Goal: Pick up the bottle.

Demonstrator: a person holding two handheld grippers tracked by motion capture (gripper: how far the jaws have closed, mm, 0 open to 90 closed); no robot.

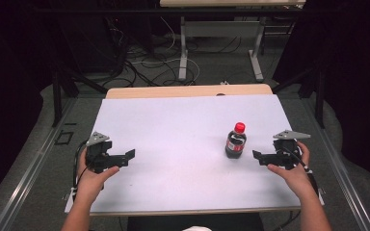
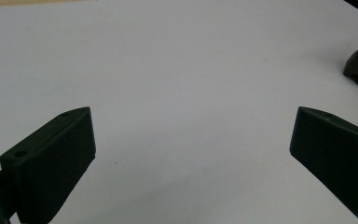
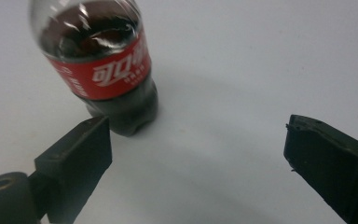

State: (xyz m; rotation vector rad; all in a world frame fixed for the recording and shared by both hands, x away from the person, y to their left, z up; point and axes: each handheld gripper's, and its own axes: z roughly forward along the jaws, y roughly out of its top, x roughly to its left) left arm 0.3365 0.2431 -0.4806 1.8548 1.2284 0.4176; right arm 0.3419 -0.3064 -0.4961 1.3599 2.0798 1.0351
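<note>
Cola bottle (image 3: 103, 65) with red Chinese-lettered label stands; both grippers' fingers spread, empty.

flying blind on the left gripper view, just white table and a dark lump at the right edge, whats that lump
Observer: That is the base of a small clear plastic cola bottle with a red cap, standing upright on the white table.
Operator: is anything gripping it
Observer: No. The right gripper sits beside it, jaws open, and the bottle stands ahead of its jaws, not between them.
Operator: which side of that gripper is it on
Observer: In the right gripper view the bottle stands just beyond the left jaw tip, off centre.
Operator: and my left one
Observer: The left gripper is open over bare table, far from the bottle.
</note>
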